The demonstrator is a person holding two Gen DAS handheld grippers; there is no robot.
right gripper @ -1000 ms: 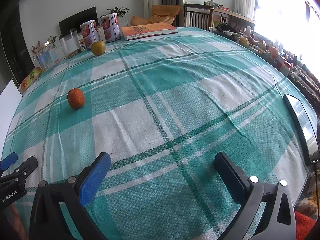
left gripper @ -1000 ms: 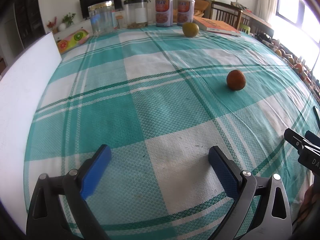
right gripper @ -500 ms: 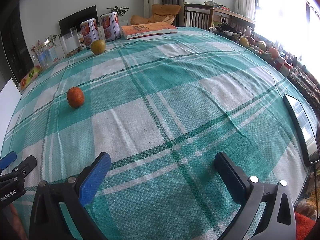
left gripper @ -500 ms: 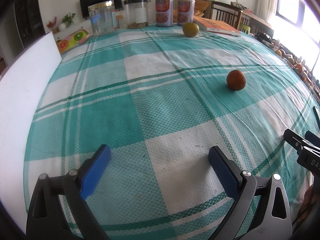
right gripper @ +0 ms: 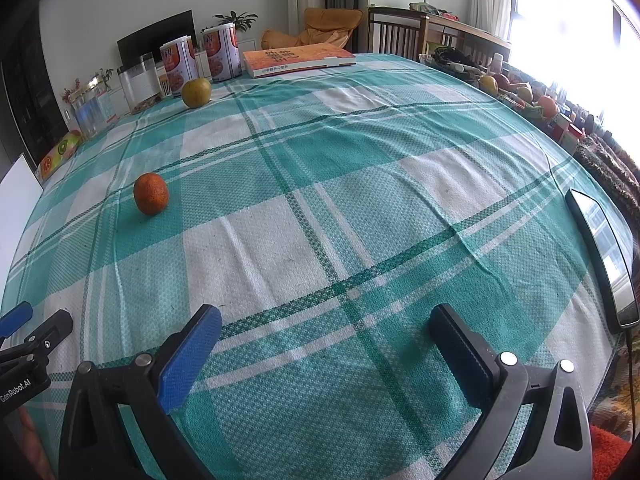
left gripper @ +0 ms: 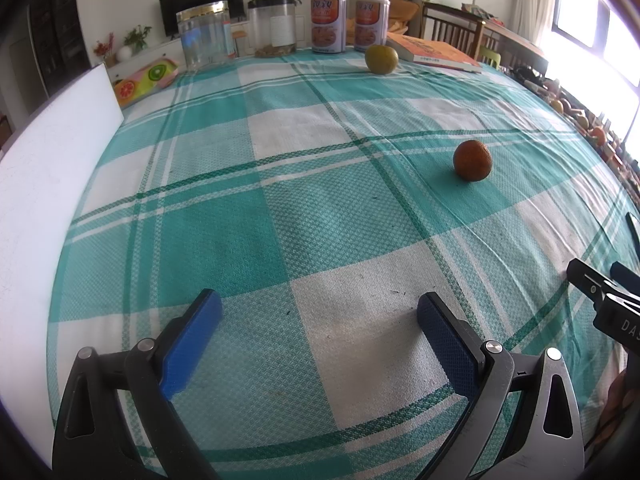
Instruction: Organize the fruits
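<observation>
The left gripper [left gripper: 318, 312] and the right gripper [right gripper: 326, 326] both hang with blue-padded jaws spread wide and empty above the teal-and-white checked tablecloth [right gripper: 360, 168]. A round orange fruit [left gripper: 472, 159] sits alone on the cloth, well ahead of both. A yellow-green round fruit [right gripper: 196, 93] rests farther back, just beside two tall printed canisters [right gripper: 200, 60].

Left wrist view: low over the near tabletop [left gripper: 320, 208], facing the far jars.
Right wrist view: just right of it, same heading, low.
Shared: orange fruit [left gripper: 472, 159] [right gripper: 150, 193], green-yellow fruit [left gripper: 381, 59] [right gripper: 196, 92], two cans [left gripper: 348, 24].
</observation>
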